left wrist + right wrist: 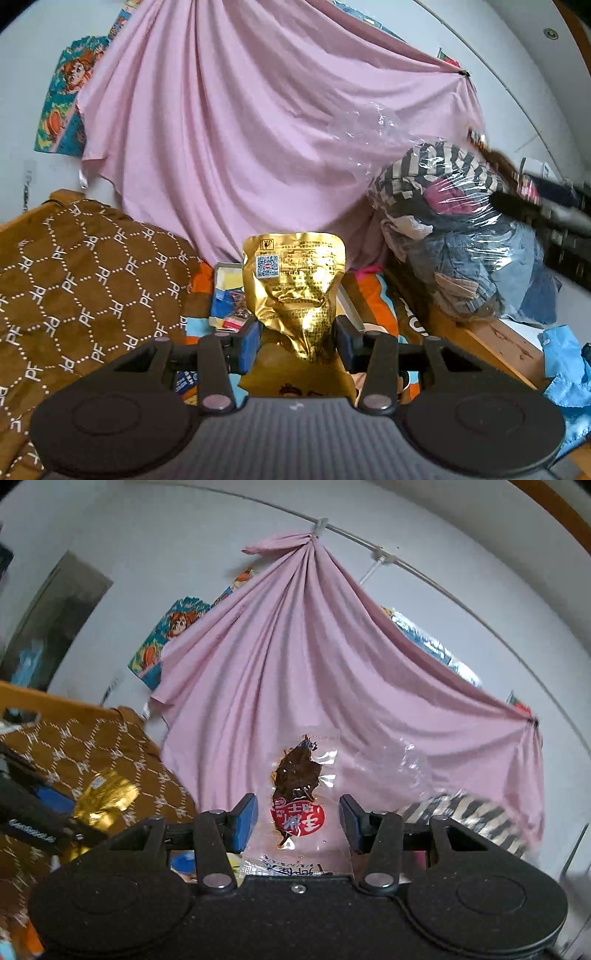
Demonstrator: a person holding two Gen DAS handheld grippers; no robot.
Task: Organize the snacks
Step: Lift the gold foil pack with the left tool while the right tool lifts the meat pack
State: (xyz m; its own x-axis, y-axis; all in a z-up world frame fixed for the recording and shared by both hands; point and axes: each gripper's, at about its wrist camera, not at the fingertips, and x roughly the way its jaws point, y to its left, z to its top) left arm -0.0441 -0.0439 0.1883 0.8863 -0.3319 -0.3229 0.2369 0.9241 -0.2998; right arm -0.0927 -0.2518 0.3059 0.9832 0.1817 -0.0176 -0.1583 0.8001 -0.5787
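Clearly, in the left wrist view, the left gripper (297, 341) carries a gold foil pouch (293, 284) upright between its jaws. The blue pads stand well apart, and the pouch's crumpled lower part sits in the gap; whether either pad actually presses it I cannot tell. Behind and below the pouch lies a shallow tray (227, 291) with small snack packets in it, resting on a colourful bedspread (373, 295), with a brown patterned blanket (92, 273) to the left. If the pouch is only loosely caught, a tilt or a quick swing would probably let the slick foil slide out and miss the tray.

Next, in the right wrist view, the right gripper (297, 821) has a clear snack packet (297, 794), dark dried food inside and a red label, standing in the gap between wide-set jaws; contact with the pads is not visible. The picture is blurred at its edges, which suggests motion. The left gripper and its gold pouch show at lower left, near enough that, in my judgement, the two could bump if both head for the tray together.
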